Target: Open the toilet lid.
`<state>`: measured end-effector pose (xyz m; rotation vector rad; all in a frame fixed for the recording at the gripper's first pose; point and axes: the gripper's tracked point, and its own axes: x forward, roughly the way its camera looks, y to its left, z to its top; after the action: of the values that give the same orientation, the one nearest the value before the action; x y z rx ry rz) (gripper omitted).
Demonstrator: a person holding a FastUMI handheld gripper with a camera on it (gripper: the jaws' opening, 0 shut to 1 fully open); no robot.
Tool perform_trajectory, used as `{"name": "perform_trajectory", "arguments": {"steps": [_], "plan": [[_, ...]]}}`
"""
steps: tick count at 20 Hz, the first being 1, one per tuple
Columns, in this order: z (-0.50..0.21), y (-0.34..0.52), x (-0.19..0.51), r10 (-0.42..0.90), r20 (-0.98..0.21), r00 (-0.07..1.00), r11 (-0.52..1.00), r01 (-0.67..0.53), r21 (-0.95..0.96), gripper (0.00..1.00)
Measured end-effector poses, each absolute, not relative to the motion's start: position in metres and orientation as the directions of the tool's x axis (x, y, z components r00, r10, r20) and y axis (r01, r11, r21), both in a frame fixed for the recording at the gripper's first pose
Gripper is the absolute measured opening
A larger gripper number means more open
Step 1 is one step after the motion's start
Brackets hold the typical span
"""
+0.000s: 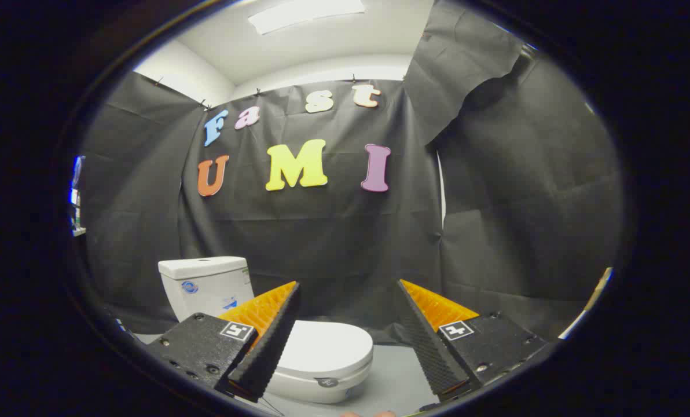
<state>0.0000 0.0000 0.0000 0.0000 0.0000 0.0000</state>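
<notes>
Here, a pale grey floor (400, 376) meets walls draped in creased black cloth (333, 243), under a white ceiling with a bright light panel (304, 13). The glossy white toilet (316, 365) stands on the floor near the back wall, its boxy cistern (206, 285) against the cloth; the smooth, oval toilet lid (325, 346) lies flat and closed, its long axis running from the cistern outward. The tool (348, 301) hangs released, ribbed fingers (264, 313) spread wide, the lid showing between and below them, untouched.
</notes>
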Motion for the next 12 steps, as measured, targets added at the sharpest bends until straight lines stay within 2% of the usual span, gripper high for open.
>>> {"name": "perform_trajectory", "arguments": {"steps": [12], "plan": [[0.006, -0.033, 0.004, -0.058, 0.017, 0.998, 0.995, 0.057, 0.079, 1.0]]}}
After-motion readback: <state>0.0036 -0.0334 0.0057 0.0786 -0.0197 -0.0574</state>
